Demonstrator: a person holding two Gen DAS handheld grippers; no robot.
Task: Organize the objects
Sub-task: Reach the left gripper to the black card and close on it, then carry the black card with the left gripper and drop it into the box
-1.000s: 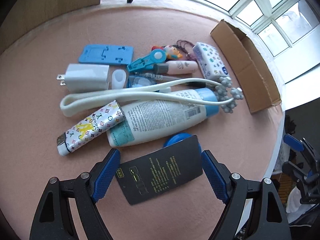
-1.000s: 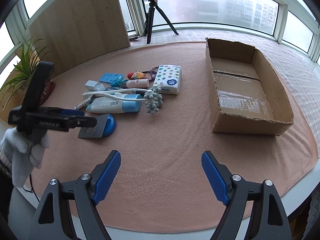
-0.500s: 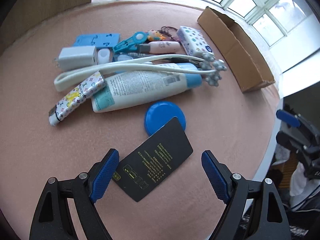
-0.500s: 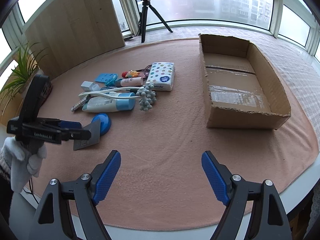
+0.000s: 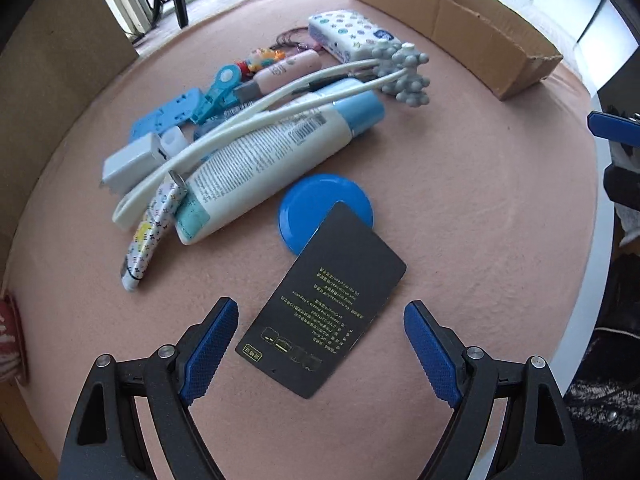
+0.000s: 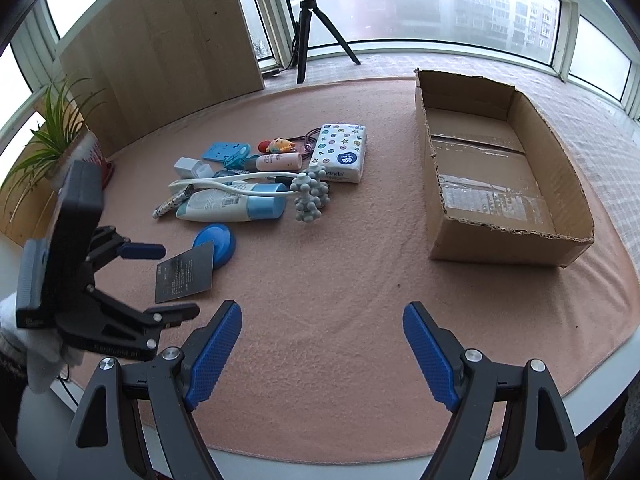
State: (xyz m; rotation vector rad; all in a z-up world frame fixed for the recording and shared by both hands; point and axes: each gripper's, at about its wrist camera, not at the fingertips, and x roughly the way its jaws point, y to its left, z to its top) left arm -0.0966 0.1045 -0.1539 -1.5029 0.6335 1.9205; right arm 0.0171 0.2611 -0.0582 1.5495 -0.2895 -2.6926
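A black card (image 5: 320, 304) with yellow print lies on the pink cloth, one corner resting on a blue round lid (image 5: 324, 210). My left gripper (image 5: 320, 336) hangs open above the card's near end, its blue pads wide of both edges and touching nothing. Behind lie a white lotion bottle (image 5: 272, 156), a white massager (image 5: 404, 74), a patterned tube (image 5: 154, 232) and a tissue pack (image 5: 352, 38). My right gripper (image 6: 322, 340) stands open over bare cloth. From the right wrist view, the left gripper (image 6: 168, 280) hovers by the card (image 6: 186, 276). An open cardboard box (image 6: 500, 236) stands at the right.
Smaller things crowd the pile's far side: a white charger (image 5: 128, 162), a blue clip (image 5: 218, 94), a blue stand (image 5: 168, 114), a pink tube (image 5: 288, 68). A wooden board (image 6: 160, 48), a potted plant (image 6: 52, 136) and a tripod (image 6: 308, 24) stand beyond the table.
My left gripper has pulled back toward the near table edge and rolled, so the pile now lies slanted and farther off; the card stays on the cloth. The right gripper has kept still.
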